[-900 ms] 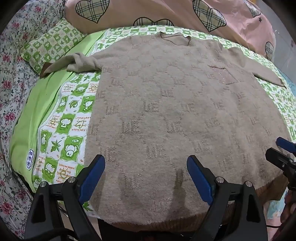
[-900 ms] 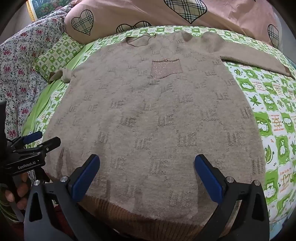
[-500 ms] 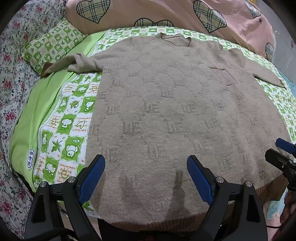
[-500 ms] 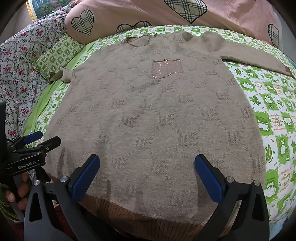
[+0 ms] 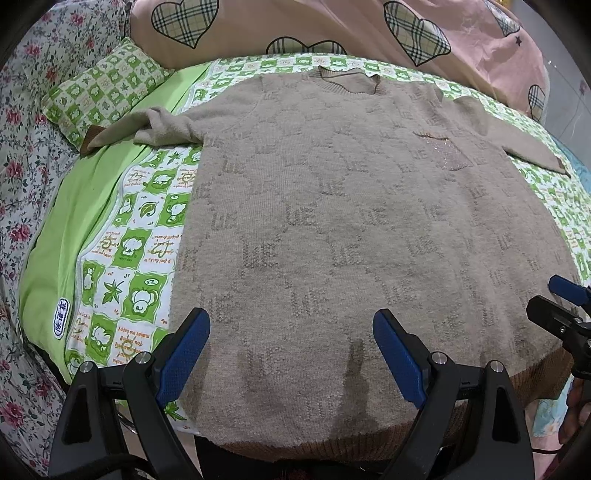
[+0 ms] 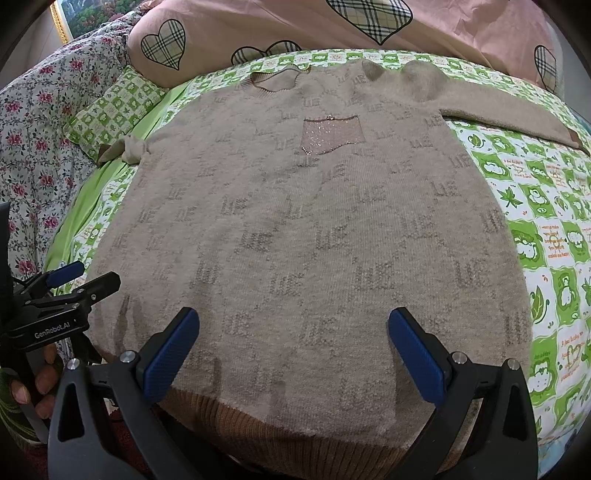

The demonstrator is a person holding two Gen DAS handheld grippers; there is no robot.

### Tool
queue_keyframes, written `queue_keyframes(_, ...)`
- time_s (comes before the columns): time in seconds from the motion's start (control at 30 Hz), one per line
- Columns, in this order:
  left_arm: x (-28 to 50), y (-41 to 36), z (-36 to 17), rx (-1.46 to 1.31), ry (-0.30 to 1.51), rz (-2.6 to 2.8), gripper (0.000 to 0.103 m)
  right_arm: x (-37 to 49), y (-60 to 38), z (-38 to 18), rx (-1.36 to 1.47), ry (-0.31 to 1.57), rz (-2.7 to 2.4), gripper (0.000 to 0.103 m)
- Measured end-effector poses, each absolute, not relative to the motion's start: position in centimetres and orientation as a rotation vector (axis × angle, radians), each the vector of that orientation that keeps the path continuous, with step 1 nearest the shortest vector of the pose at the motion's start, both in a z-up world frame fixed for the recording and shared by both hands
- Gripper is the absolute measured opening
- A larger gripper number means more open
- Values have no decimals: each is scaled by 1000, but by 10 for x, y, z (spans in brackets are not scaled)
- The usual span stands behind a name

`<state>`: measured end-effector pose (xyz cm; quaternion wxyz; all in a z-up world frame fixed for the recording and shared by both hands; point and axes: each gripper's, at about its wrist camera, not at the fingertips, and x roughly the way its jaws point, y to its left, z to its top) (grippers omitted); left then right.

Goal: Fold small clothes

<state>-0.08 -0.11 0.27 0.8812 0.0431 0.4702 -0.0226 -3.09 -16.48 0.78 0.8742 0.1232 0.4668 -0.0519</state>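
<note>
A beige knit sweater (image 5: 351, 221) lies flat, front up, on a bed, collar far, brown ribbed hem near; it also shows in the right wrist view (image 6: 314, 240). It has a sparkly chest pocket (image 6: 330, 134). Its left sleeve (image 5: 147, 127) is bunched; its right sleeve (image 6: 517, 118) lies stretched out. My left gripper (image 5: 291, 354) is open and empty above the hem's left part. My right gripper (image 6: 293, 349) is open and empty above the hem's right part. Each gripper shows at the edge of the other's view.
The bed has a green-and-white checked cover (image 6: 546, 229). A matching small pillow (image 5: 99, 88) lies far left. A pink quilt with plaid hearts (image 5: 332, 26) lies at the back. A floral sheet (image 5: 22, 147) is on the left.
Both grippers have crept slightly forward over the hem. The sweater has not moved.
</note>
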Motion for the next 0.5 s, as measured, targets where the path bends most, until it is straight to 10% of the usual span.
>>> queue_keyframes(0.5, 0, -2, 3, 100, 979, -54, 91, -28, -163, 8, 262, 975, -99, 102)
